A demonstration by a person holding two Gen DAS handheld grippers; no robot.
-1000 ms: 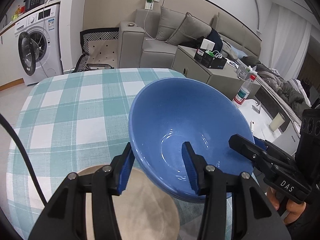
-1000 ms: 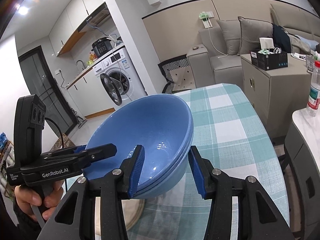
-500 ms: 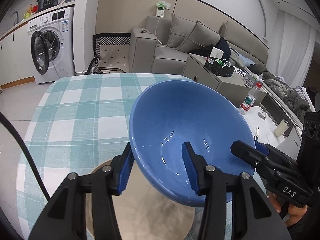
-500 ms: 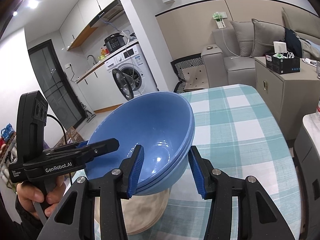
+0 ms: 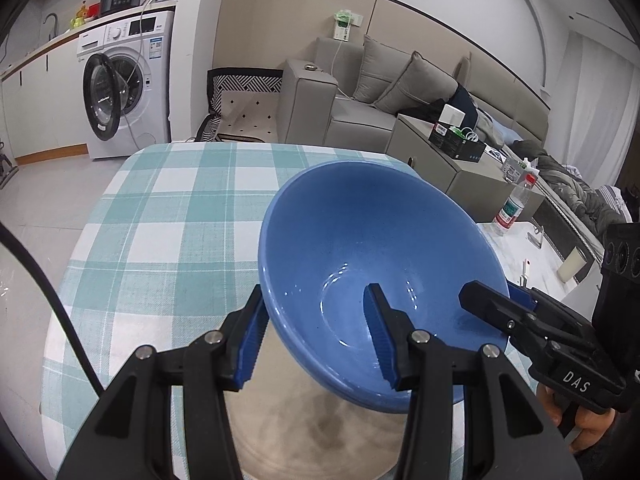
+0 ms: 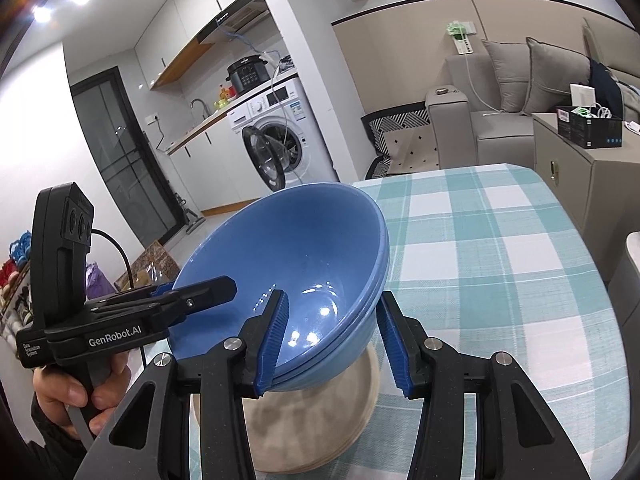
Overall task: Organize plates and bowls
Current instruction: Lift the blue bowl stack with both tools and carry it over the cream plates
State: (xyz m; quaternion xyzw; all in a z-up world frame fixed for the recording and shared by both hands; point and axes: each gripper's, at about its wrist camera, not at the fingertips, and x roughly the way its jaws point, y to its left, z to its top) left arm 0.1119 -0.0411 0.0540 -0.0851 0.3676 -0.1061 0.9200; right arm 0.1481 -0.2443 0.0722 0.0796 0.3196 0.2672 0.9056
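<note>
A stack of blue bowls (image 5: 372, 256) (image 6: 296, 276) hangs over a beige plate (image 5: 304, 432) (image 6: 320, 420) on the checked tablecloth. My left gripper (image 5: 316, 340) straddles the stack's left rim, one finger inside and one outside. My right gripper (image 6: 332, 340) straddles the opposite rim the same way. Each gripper shows in the other's view: the right gripper (image 5: 520, 320) at the right, the left gripper (image 6: 168, 300) at the left. I cannot tell whether the bowls touch the plate.
The table (image 5: 160, 216) has a teal and white checked cloth. A side table with a bottle (image 5: 514, 204) and a cup (image 5: 574, 264) stands to the right. A washing machine (image 5: 120, 88), a sofa (image 5: 380, 108) and a cabinet lie beyond.
Both grippers have carried the bowl stack back and down over the beige plate, which now lies directly under the bowls. The grip on both rims is unchanged.
</note>
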